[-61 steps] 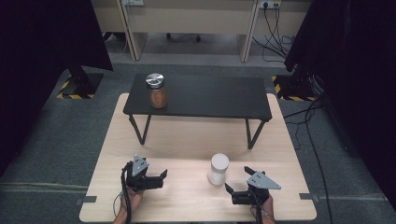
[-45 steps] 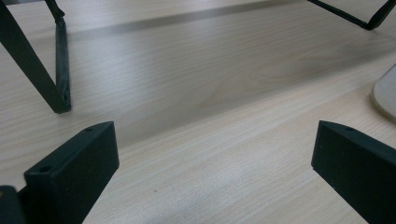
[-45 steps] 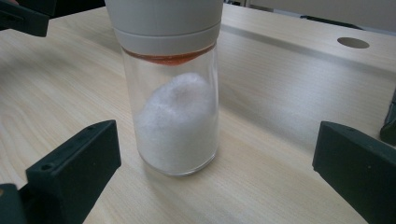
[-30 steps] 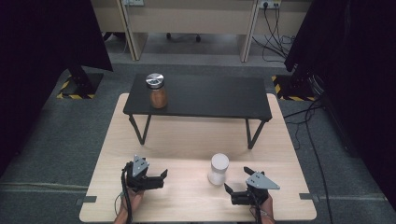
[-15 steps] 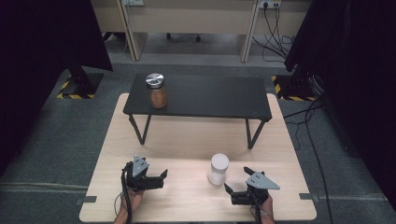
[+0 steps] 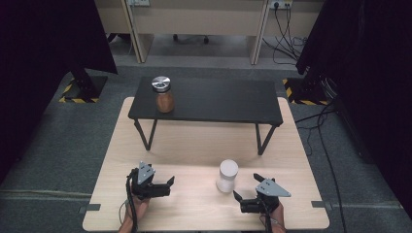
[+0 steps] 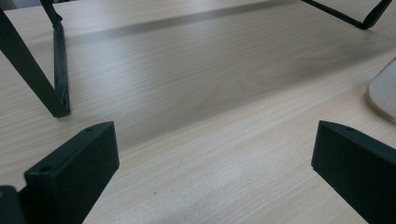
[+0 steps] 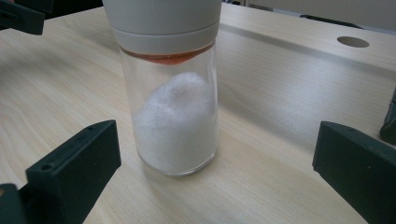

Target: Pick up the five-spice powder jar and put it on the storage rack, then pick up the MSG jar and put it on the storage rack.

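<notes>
Left gripper (image 6: 156,184): low over the near left of the worktop (image 6: 194,145), jaws apart, nothing between them. Bare wood ahead in the left gripper view, with a black leg of the small table (image 7: 56,70) beyond.

Centre right of the worktop: white-capped jar (image 6: 227,175), upright, standing free, just beside and ahead of the right gripper. Clear glass body, wide white cap (image 8: 161,21), part filled with white granules (image 8: 180,126). Judged rigid, smooth and likely slippery, breakable if knocked over or dropped; light to moderate in weight. Best hold judged to be across the straight glass wall below the cap, squarely, with firm but not crushing pressure.

Right gripper (image 6: 250,196): near right of the worktop, jaws apart, facing the jar without touching it.

Far side: black side table (image 6: 218,102) standing on the worktop, carrying a brown jar (image 6: 163,94) with a metal lid at its left end.

Count: two grippers, two jars, one side table, one worktop.
</notes>
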